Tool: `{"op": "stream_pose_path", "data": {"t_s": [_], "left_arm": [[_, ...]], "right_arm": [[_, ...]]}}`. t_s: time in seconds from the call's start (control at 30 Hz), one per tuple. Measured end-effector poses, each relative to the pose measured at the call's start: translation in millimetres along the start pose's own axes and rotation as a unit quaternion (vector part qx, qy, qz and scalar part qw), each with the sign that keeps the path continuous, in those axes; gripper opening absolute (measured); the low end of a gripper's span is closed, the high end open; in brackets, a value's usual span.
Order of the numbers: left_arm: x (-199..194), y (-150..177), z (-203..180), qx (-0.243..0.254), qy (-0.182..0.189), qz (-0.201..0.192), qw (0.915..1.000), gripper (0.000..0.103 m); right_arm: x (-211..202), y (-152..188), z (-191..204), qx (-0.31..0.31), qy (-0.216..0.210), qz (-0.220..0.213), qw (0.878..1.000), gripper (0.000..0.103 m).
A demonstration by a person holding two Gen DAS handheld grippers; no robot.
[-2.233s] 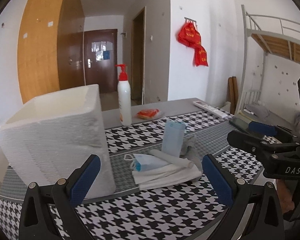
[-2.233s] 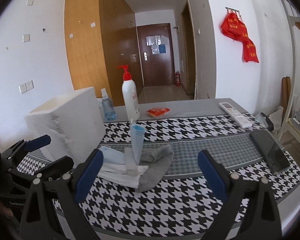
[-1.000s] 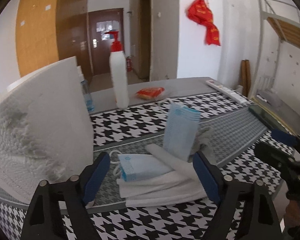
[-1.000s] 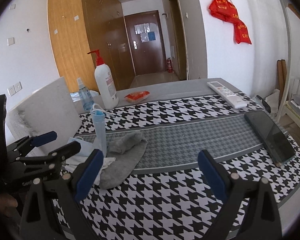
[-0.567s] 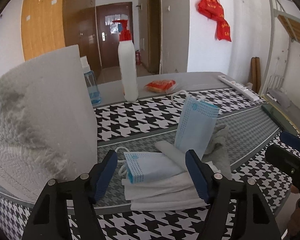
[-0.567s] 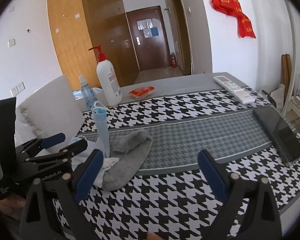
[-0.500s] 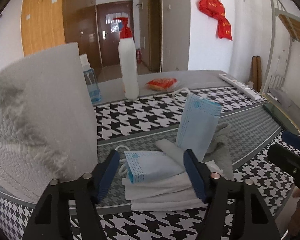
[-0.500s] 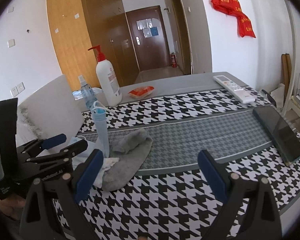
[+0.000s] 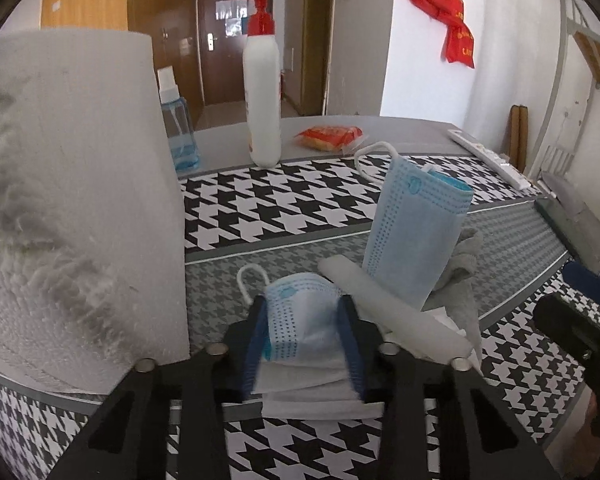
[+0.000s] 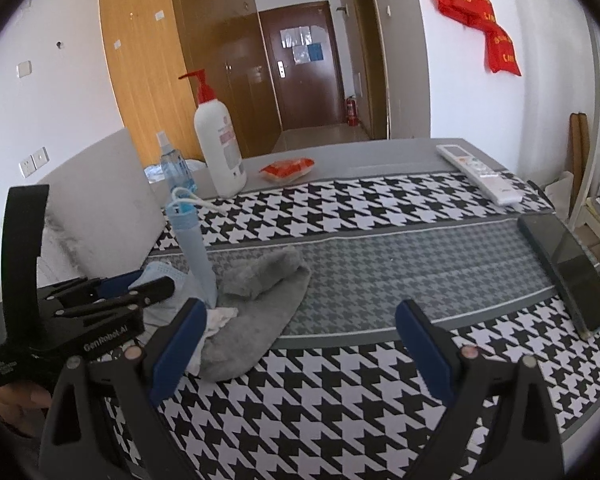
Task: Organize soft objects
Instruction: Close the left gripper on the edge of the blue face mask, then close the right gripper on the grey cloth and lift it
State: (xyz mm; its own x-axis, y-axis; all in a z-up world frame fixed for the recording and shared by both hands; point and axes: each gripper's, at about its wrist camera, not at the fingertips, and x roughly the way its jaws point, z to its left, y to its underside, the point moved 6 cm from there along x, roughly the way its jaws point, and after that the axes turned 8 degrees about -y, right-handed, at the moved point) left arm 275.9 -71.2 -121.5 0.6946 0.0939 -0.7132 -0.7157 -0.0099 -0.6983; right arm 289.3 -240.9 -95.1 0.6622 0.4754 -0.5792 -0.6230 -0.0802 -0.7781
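A pile of soft things lies on the houndstooth table cloth (image 9: 280,208): folded white cloths (image 9: 312,396), a grey cloth (image 10: 260,304), a white strip (image 9: 396,316) and two blue face masks. One mask (image 9: 416,232) stands upright at the back of the pile. The other mask (image 9: 302,320) lies on top of the white cloths. My left gripper (image 9: 302,336) has its jaws closing on this lower mask, and the pads press its sides so that it bulges upward. My right gripper (image 10: 300,344) hangs open just right of the pile with nothing between its fingers.
A tall white foam box (image 9: 80,200) stands right beside the pile on the left. Behind are a pump bottle (image 9: 263,92), a small spray bottle (image 9: 176,132) and an orange packet (image 9: 330,136). A remote (image 10: 478,178) and a phone (image 10: 564,272) lie at the right.
My left gripper came forward and down onto the pile, and its jaws narrowed from wide apart to squeezing the flat mask, which bunched up. The right gripper stayed where it was.
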Motion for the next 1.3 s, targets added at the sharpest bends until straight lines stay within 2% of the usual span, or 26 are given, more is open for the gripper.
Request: {"op": "stream_pose_path", "data": {"t_s": [0.13, 0.23, 0.43, 0.6, 0.67, 0.83, 1.07, 1.17, 1.27, 1.3], "left_arm": [[-0.6, -0.5, 1.9, -0.013, 0.019, -0.003, 0.9997, 0.021], [-4.9, -1.7, 1.5, -0.017, 0.036, -0.015, 0.9991, 0.018], [-12.9, -2.1, -3.8, -0.012, 0.065, -0.030, 0.9974, 0.016], [-11.7, -1.1, -1.7, -0.020, 0.077, -0.024, 0.9965, 0.015], [-11.8, -0.6, -1.2, -0.022, 0.080, -0.023, 0.9963, 0.014], [-14.2, 0.7, -3.3, -0.018, 0.085, -0.024, 0.9960, 0.014], [-14.2, 1.1, -3.0, -0.020, 0.086, -0.022, 0.9959, 0.014], [-14.5, 1.3, -2.9, -0.019, 0.086, -0.022, 0.9959, 0.014], [-15.1, 1.4, -2.9, -0.020, 0.087, -0.024, 0.9958, 0.014], [-15.7, 1.4, -3.3, -0.019, 0.087, -0.025, 0.9957, 0.014]], "right_arm": [[7.0, 0.0, 1.0, -0.005, 0.004, 0.012, 1.000, 0.097], [12.5, -0.6, 1.3, -0.007, 0.008, 0.022, 1.000, 0.097], [26.4, -2.1, 2.2, -0.005, 0.011, 0.046, 0.999, 0.097], [35.9, -4.2, 2.7, -0.010, 0.021, 0.060, 0.998, 0.095], [41.3, -4.7, 2.9, -0.010, 0.020, 0.070, 0.997, 0.089], [57.0, -3.6, -1.0, 0.007, 0.017, 0.097, 0.995, 0.062], [67.0, -1.8, 4.8, 0.000, 0.007, 0.116, 0.993, 0.053], [69.6, -1.0, 9.1, -0.011, 0.012, 0.120, 0.993, 0.040], [70.7, -0.1, 11.0, -0.011, 0.008, 0.122, 0.992, 0.020], [70.9, 0.6, 11.6, -0.009, 0.006, 0.123, 0.992, 0.011]]}}
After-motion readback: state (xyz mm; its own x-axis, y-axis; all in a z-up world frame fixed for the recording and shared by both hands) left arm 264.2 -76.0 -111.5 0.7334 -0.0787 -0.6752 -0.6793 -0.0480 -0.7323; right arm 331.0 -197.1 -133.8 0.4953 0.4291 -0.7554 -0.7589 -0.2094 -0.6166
